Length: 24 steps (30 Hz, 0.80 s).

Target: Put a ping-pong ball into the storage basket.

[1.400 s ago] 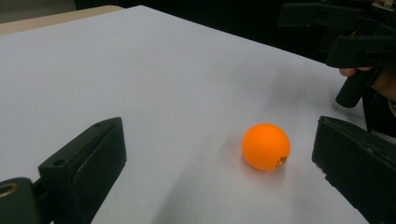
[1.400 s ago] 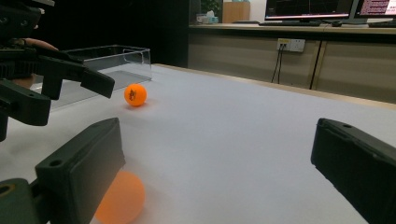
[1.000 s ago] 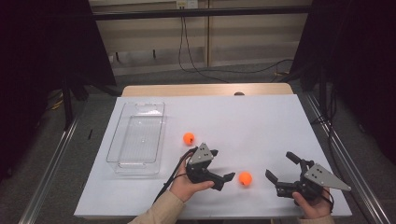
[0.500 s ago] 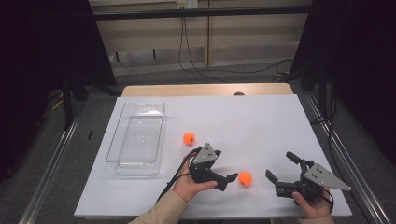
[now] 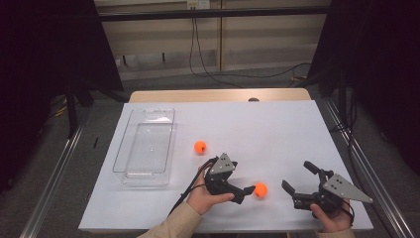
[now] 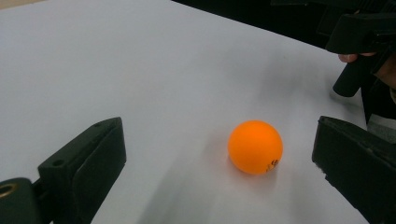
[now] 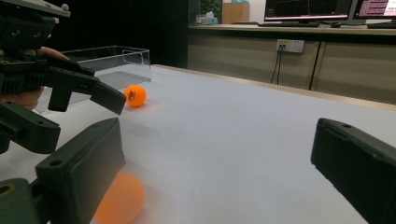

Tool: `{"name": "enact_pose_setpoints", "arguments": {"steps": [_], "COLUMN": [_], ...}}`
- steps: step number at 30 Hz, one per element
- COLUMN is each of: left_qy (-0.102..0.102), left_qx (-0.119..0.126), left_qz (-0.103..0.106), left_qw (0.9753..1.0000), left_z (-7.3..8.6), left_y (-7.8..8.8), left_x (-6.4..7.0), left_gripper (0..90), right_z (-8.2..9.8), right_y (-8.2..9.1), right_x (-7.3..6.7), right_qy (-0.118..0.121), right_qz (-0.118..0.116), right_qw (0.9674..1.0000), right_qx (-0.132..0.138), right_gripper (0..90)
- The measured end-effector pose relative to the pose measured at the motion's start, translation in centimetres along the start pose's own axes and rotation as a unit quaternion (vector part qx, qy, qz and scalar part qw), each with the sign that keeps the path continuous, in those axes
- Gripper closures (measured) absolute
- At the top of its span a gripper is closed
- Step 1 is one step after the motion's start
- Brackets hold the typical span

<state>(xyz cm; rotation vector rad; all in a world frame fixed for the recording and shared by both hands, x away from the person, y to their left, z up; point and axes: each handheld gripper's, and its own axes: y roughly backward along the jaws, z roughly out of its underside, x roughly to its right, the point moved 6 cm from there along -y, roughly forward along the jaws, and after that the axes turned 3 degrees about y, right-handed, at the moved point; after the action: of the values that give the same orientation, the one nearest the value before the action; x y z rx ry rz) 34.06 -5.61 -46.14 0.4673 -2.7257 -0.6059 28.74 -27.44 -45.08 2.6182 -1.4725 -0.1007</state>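
An orange ball (image 5: 260, 190) lies on the white table near the front edge. My left gripper (image 5: 246, 192) is open and reaches it from the left. In the left gripper view the ball (image 6: 255, 147) sits on the table between the wide-apart jaws, nearer the right one, touching neither. A second orange ball (image 5: 200, 147) rests farther back, beside the clear tray (image 5: 130, 148). My right gripper (image 5: 298, 176) is open at the front right, a short way right of the near ball, with nothing between its jaws. In its view the near ball (image 7: 119, 198) peeks from behind the left jaw.
The clear plastic tray (image 7: 112, 58) stands lengthwise on the table's left half with nothing in it. White tabletop (image 5: 277, 129) stretches behind both grippers. Black frame rails run along both sides of the table, and cables hang behind it.
My left gripper has slid right along the table until the near orange ball lies between its open jaws. The right gripper and both balls have stayed put.
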Motion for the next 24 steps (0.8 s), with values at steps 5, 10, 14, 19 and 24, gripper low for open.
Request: {"name": "enact_pose_setpoints", "arguments": {"steps": [5,10,14,19,24], "left_qy": [-0.003,-0.004,-0.005,-0.003,-0.004], "left_qx": [-0.004,-0.007,-0.011,-0.014,-0.022], "left_qz": [0.003,0.006,0.006,0.008,0.010], "left_qw": [1.0000,0.9999,0.9999,0.9999,0.9997], "left_z": [0.0,0.1,0.1,0.1,0.3], "left_y": [-0.2,-0.4,-0.5,-0.8,-1.0], "left_x": [0.2,0.3,0.4,0.5,0.6], "left_gripper": [2.8,2.8,2.8,2.8,2.8], "right_z": [0.0,0.0,0.0,0.0,0.0], "right_y": [0.0,0.0,0.0,0.0,0.0], "right_x": [0.0,0.0,0.0,0.0,0.0], "right_qy": [0.000,-0.001,-0.001,-0.001,-0.002], "right_qz": [0.001,0.001,0.000,0.001,0.001], "right_qw": [1.0000,1.0000,1.0000,1.0000,1.0000], "right_qx": [0.000,0.000,0.000,0.000,0.000], "right_gripper": [1.9,1.9,1.9,1.9,1.9]}}
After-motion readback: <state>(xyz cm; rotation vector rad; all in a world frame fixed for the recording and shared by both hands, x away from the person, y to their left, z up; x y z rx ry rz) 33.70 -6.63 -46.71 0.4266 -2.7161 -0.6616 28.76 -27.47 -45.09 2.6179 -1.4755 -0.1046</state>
